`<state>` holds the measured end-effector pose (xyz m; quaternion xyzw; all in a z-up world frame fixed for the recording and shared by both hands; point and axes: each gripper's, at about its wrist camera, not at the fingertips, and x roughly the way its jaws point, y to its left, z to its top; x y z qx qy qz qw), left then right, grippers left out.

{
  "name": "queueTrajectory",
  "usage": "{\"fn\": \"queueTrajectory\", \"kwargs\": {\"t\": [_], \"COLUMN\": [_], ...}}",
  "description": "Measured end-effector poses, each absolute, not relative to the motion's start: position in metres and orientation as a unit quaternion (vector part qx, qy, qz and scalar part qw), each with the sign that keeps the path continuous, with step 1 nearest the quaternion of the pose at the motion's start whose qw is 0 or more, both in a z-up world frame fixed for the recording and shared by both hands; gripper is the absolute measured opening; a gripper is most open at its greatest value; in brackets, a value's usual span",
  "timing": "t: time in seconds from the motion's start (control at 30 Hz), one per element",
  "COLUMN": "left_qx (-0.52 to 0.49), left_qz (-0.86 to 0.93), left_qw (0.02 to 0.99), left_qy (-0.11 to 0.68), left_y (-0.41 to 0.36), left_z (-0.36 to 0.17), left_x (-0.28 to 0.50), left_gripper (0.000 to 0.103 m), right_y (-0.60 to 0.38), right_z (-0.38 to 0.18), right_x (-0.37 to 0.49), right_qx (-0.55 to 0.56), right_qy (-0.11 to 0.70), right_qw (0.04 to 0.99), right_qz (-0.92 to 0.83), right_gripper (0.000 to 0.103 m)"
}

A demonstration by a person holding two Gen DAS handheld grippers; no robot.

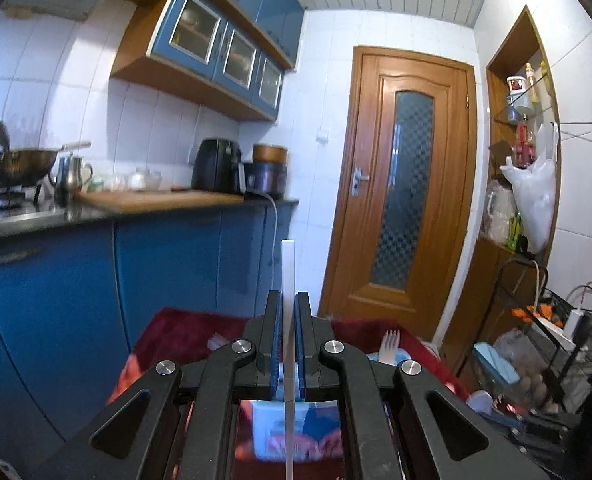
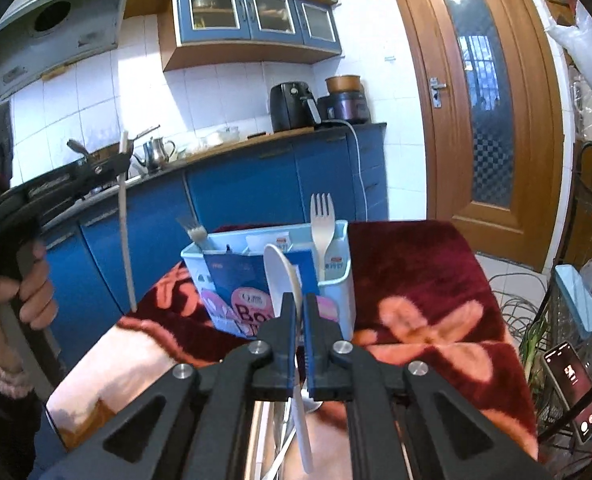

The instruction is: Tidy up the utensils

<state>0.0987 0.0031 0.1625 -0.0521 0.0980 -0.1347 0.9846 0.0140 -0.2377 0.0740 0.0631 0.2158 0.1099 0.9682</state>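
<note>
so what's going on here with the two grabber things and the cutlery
A person is sorting plastic utensils with a handheld gripper in each hand. The left gripper is shut on a thin white stick-like utensil, held in the air. The right gripper is shut on a white plastic spoon, right in front of the light blue holder box on the red blanket. A fork and a brush already stand in the box.
</note>
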Motion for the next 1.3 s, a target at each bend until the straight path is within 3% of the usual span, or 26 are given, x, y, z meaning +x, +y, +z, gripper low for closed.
{"fn": "queueTrajectory", "kwargs": {"t": [0.27, 0.73, 1.13, 1.3], "left_qx": [-0.048, -0.101, -0.088, -0.099], "left_qz": [-0.110, -0.090, -0.119, -0.122], "left_qw": [0.992, 0.991, 0.988, 0.985], "left_qy": [0.031, 0.004, 0.048, 0.072], "left_y": [-0.007, -0.003, -0.019, -0.015], "left_z": [0.172, 0.136, 0.100, 0.090], "left_x": [0.130, 0.169, 0.188, 0.198], "left_gripper": [0.006, 0.006, 0.006, 0.006], "right_y": [-0.252, -0.239, -0.241, -0.237], "right_z": [0.095, 0.121, 0.127, 0.108], "right_x": [0.015, 0.044, 0.095, 0.114], "right_qx": [0.075, 0.063, 0.094, 0.086], "right_qy": [0.168, 0.109, 0.060, 0.075], "right_qw": [0.979, 0.990, 0.993, 0.992], "right_qz": [0.090, 0.064, 0.046, 0.047], "right_gripper": [0.005, 0.005, 0.005, 0.005]}}
